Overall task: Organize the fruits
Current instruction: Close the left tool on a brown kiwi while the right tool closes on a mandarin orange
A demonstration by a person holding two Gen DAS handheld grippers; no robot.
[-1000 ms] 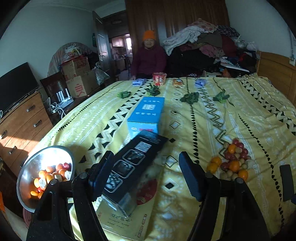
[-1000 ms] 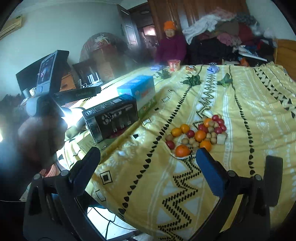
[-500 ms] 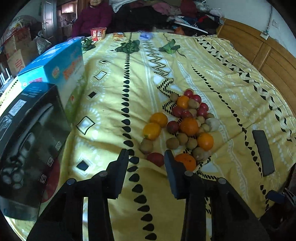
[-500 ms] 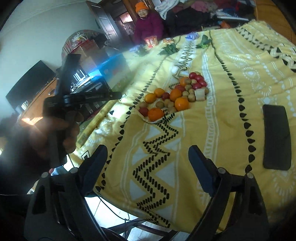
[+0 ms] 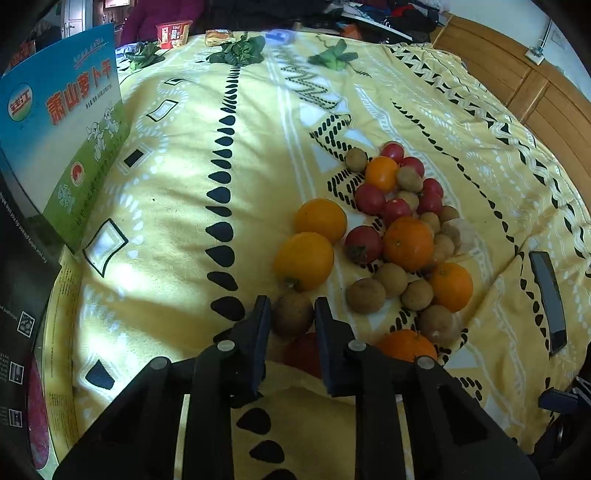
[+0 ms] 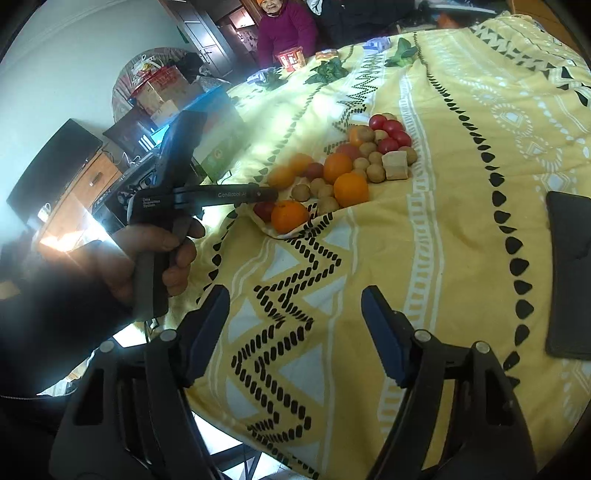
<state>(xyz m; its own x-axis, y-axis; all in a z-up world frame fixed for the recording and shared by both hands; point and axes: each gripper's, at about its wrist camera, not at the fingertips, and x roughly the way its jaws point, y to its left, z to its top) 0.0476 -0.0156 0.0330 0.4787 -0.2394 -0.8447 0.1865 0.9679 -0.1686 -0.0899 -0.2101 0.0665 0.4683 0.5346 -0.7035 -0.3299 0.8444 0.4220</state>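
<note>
While both handheld tools hung over a bed, the scene read as follows.

Bed: a yellow bedspread (image 5: 177, 192) with black teardrop and zigzag patterns covered it, with a wooden headboard (image 5: 532, 92) along one edge.

Fruit pile: a loose heap (image 5: 399, 236) of oranges, small red fruits and small brown round fruits lay on the bedspread, near the edge closest to the cameras.

Left gripper: the left gripper (image 5: 291, 314) pointed steeply down at the near end of the pile. Its jaws had just been closing and stood clamped on a small brown fruit (image 5: 292, 313), one pad against each side of it.

Neighbours of the held fruit: a yellow-orange fruit (image 5: 303, 260) sat just beyond it, a red fruit (image 5: 301, 352) showed partly hidden just below it, and an orange (image 5: 406, 345) lay beside the right-hand finger.

Right gripper: the right gripper (image 6: 295, 321) hovered over bare bedspread, short of the pile. Its jaws had just been closing yet stood apart, with nothing between them.

Left hand: in the right wrist view a hand (image 6: 147, 254) gripped the handle of the left tool.

Other things: a blue and green box (image 5: 62, 125) stood at the left, leafy greens (image 5: 240, 51) lay at the far side, a dark flat object (image 6: 569, 273) lay to the right, and a person in a purple top (image 6: 286, 31) sat beyond the bed.
</note>
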